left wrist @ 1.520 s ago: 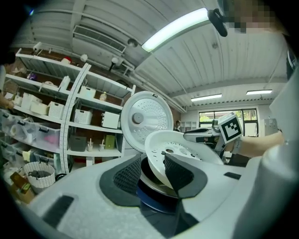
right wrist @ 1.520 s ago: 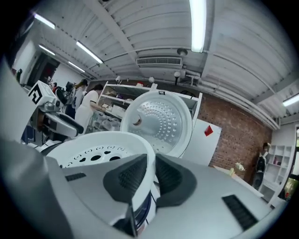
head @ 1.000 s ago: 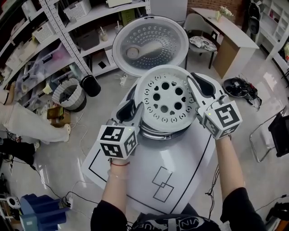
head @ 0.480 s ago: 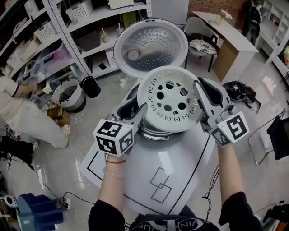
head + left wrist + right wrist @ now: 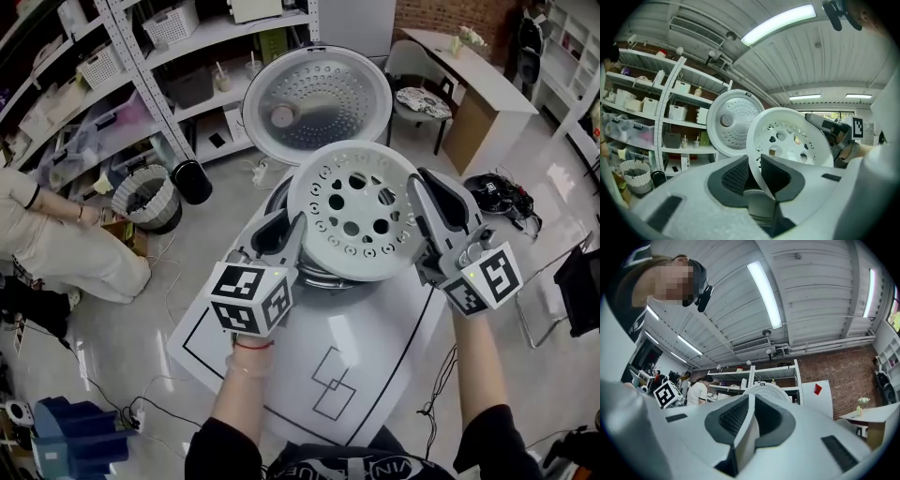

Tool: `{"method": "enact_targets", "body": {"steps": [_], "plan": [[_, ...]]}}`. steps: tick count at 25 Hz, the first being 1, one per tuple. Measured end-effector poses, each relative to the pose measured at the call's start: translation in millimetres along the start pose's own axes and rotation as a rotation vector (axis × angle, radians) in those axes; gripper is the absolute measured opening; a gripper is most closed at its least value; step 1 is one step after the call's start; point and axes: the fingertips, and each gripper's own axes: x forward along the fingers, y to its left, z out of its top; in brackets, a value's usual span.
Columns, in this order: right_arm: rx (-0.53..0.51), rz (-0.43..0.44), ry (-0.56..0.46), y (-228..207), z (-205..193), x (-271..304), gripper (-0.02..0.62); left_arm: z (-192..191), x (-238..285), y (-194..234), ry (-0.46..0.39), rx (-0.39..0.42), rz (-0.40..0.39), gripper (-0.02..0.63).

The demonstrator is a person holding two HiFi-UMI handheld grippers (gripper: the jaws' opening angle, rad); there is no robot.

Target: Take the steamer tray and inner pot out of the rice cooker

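Note:
The white perforated steamer tray [image 5: 361, 211] hangs tilted above the rice cooker, whose metal inner pot rim [image 5: 314, 275] shows beneath it. My left gripper [image 5: 292, 225] is shut on the tray's left rim; its jaws have just been closing with the rim between the pads [image 5: 776, 176]. In the left gripper view the tray [image 5: 797, 136] stands on edge past the left gripper [image 5: 754, 161]. My right gripper [image 5: 420, 192] is shut on the opposite rim, having closed a little further. In the right gripper view the rim [image 5: 743, 437] runs edge-on through the right gripper [image 5: 749, 401].
The cooker's open lid [image 5: 317, 98] stands upright behind the tray. The cooker sits on a white table [image 5: 347, 347]. Metal shelving [image 5: 141, 56], a waste basket [image 5: 145, 197] and a crouching person [image 5: 56, 244] are at the left. A desk [image 5: 469, 66] stands at the back right.
The tray has risen a little over the cooker and shifted right, both grippers moving with it. The person at the left has come further into view.

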Motion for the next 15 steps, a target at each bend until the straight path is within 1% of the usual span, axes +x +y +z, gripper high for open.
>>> {"method": "enact_targets", "body": {"steps": [5, 8, 12, 15], "plan": [[0.006, 0.001, -0.038, 7.7, 23.7, -1.4, 0.037, 23.9, -14.8, -4.7, -0.050, -0.005, 0.016, 0.080], [0.008, 0.023, -0.047, 17.1, 35.1, 0.4, 0.038, 31.2, -27.5, -5.5, -0.063, -0.016, 0.035, 0.078], [0.022, 0.060, -0.048, 43.6, 43.7, 9.2, 0.038, 34.3, -55.9, 4.8, -0.071, -0.046, 0.082, 0.075], [0.030, 0.085, -0.047, 72.0, 39.4, 15.0, 0.038, 24.8, -81.0, 18.8, -0.063, -0.067, 0.117, 0.072]]}}
